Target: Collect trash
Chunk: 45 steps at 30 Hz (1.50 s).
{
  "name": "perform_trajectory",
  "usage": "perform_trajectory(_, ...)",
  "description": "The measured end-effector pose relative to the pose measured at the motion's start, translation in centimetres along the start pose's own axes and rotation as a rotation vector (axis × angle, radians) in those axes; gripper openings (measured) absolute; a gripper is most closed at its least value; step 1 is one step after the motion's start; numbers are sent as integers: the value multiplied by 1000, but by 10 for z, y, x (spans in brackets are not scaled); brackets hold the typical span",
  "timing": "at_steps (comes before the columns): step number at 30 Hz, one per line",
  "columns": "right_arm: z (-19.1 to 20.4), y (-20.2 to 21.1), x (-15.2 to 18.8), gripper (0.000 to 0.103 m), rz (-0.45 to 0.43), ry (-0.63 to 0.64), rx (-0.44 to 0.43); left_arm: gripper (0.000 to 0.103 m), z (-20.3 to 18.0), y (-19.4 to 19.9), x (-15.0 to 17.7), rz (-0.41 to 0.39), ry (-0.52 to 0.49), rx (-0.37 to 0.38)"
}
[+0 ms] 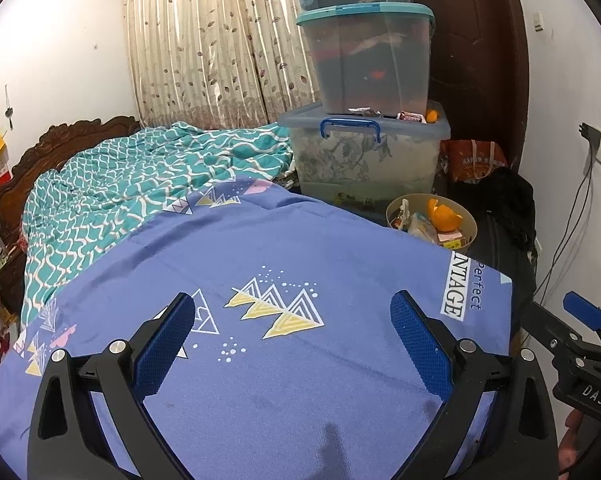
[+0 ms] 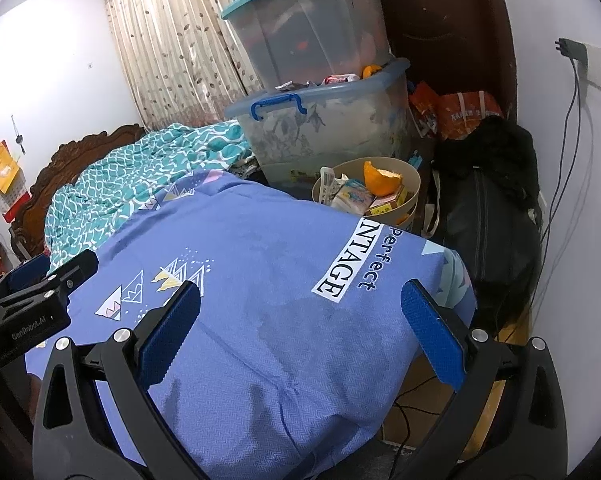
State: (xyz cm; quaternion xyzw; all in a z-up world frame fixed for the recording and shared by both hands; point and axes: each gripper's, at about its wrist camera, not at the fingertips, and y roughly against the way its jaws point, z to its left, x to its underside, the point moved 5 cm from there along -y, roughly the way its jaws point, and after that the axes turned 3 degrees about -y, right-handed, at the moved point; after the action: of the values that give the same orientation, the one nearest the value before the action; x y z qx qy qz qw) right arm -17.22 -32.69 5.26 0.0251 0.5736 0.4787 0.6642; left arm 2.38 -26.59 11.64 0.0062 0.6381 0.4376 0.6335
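Observation:
A beige waste bin (image 1: 470, 227) (image 2: 414, 190) stands past the far right corner of the blue bedspread (image 1: 260, 260) (image 2: 268, 248). It holds orange peel (image 1: 442, 216) (image 2: 382, 178), wrappers and small boxes. More wrappers (image 1: 364, 111) (image 2: 336, 79) and an orange piece (image 1: 431, 116) (image 2: 370, 70) lie on the lid of the clear storage box (image 1: 364, 160) (image 2: 324, 128). My left gripper (image 1: 294, 320) is open and empty above the bedspread. My right gripper (image 2: 300, 310) is open and empty above the bed's right corner. Each gripper shows at the edge of the other's view.
Stacked lidded tubs (image 1: 370, 60) (image 2: 308, 28) rest on the storage box. A teal quilt (image 1: 140, 184) covers the far bed. A black bag (image 2: 488, 216), red bags (image 2: 466, 114) and hanging cables (image 2: 576, 152) fill the right side by the brown door (image 2: 448, 20).

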Motion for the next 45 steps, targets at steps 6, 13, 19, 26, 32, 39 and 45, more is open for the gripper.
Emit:
perform_trajectory(6,-2,-2,1,99,7,-1,-2,94,-4,-2,1,12,-8,3)
perform_trajectory(13,-5,-6,4,99,22,-9,-2,94,-5,-1,2,9,-10,10)
perform_trajectory(19,-6,-8,4,99,26,-9,-3,94,-10,-2,3,11,-30,3)
perform_trajectory(26,-6,-8,6,99,26,-12,-2,94,-16,-4,5,13,-45,7)
perform_trajectory(32,-7,-9,6,99,26,-14,-2,94,-17,-6,5,17,-45,14)
perform_trajectory(39,-8,-9,6,99,21,-15,-1,94,-19,-5,6,15,-51,18)
perform_trajectory(45,-9,-7,8,99,21,-16,-1,94,-20,-5,6,18,-52,22)
